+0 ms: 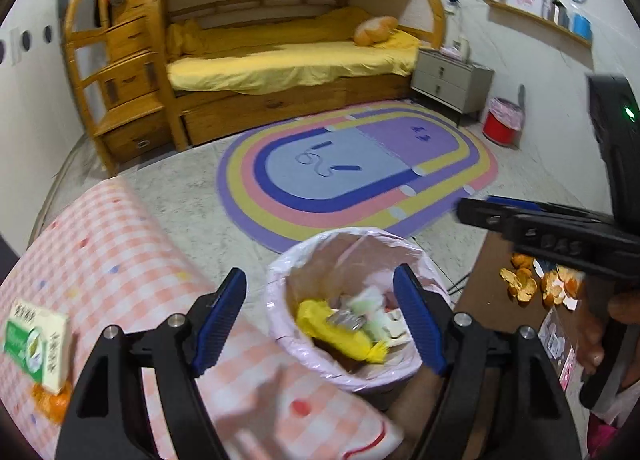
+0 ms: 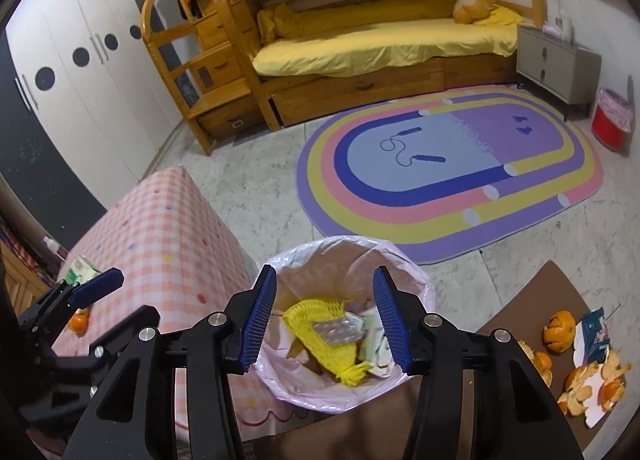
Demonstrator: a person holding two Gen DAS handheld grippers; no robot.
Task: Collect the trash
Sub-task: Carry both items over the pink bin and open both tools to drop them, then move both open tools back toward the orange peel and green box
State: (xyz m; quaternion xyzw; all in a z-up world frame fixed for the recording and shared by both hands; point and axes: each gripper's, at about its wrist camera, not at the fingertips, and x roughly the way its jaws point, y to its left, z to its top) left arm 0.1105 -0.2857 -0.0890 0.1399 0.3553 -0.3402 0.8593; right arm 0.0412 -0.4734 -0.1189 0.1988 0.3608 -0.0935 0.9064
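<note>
Trash is split to either side of the bin (image 2: 344, 324). Left of the bin, a carton (image 1: 34, 344) and an orange (image 1: 50, 404) are seen on the checked table (image 2: 160, 227), nearer the left gripper (image 1: 320, 320). Over the bin, both grippers are held with jaws wide open and empty. Right of the bin, peels (image 2: 588, 384) and a wrapper (image 2: 594, 334) lie nearer the right gripper (image 2: 324, 316), unobstructed.

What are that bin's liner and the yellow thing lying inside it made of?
The liner looks like thin, glossy pink plastic film: it is translucent, wrinkled and folded over the rim. The yellow thing seems to be soft foam or plastic netting, probably a fruit sleeve, given its open mesh and frayed end.
</note>
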